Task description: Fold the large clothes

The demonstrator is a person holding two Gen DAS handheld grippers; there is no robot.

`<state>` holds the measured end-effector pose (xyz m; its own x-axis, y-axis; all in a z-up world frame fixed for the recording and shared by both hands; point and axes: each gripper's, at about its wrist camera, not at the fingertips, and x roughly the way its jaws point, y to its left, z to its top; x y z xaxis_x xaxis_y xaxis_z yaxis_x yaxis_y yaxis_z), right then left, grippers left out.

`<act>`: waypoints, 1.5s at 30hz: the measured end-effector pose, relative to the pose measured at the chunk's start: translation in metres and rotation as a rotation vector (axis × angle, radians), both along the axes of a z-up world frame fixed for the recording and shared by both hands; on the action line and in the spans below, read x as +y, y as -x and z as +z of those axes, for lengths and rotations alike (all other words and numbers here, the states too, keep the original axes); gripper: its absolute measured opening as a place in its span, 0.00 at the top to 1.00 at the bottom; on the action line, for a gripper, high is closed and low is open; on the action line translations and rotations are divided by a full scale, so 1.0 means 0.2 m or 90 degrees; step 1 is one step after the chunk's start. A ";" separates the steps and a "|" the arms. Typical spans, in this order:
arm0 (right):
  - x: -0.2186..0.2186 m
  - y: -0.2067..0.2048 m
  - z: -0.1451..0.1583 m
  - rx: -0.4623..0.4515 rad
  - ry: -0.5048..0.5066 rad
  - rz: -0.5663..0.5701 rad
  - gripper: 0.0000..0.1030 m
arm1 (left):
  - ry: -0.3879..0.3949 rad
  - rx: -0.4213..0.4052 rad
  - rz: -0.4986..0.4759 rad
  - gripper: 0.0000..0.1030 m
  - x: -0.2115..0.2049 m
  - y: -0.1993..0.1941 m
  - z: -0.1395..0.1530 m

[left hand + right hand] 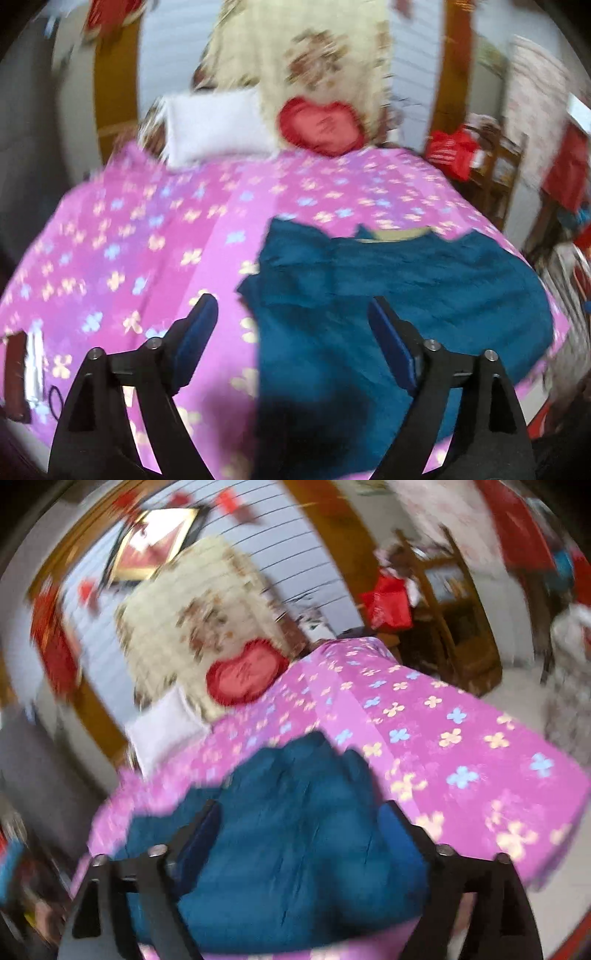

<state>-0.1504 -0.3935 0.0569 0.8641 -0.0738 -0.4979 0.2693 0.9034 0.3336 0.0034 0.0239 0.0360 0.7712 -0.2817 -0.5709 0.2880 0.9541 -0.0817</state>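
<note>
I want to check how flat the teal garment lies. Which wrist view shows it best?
The left wrist view: the teal garment spreads nearly whole across the pink bedspread, its collar edge visible. The right wrist view shows only a blurred, close-up bunched part.

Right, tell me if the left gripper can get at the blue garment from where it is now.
Probably yes. The left gripper is open and empty, and the blue garment lies flat on the pink bedspread right ahead, with nothing visible between them.
</note>
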 end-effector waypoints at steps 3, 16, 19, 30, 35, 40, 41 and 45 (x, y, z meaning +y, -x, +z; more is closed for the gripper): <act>0.28 0.20 0.00 0.036 0.088 -0.006 0.02 | -0.012 0.002 -0.060 0.17 -0.11 0.20 0.02; 0.70 0.58 -0.09 0.117 0.195 -0.020 0.02 | -0.155 -0.019 0.016 0.17 -0.26 0.56 -0.13; 0.74 0.61 -0.09 0.113 0.203 -0.015 0.02 | -0.094 0.031 -0.012 0.17 -0.25 0.59 -0.16; 0.83 0.66 -0.08 0.105 0.213 0.014 0.02 | -0.121 0.050 -0.025 0.17 -0.35 0.71 -0.13; 0.83 0.65 -0.08 0.108 0.206 0.019 0.02 | -0.115 0.052 -0.037 0.17 -0.35 0.73 -0.12; 0.84 0.64 -0.08 0.109 0.211 0.026 0.02 | -0.107 0.052 -0.042 0.17 -0.35 0.73 -0.11; 0.85 0.63 -0.08 0.110 0.212 0.029 0.02 | -0.105 0.053 -0.043 0.17 -0.35 0.73 -0.11; 0.86 0.63 -0.09 0.110 0.221 0.031 0.02 | -0.104 0.053 -0.042 0.17 -0.34 0.73 -0.11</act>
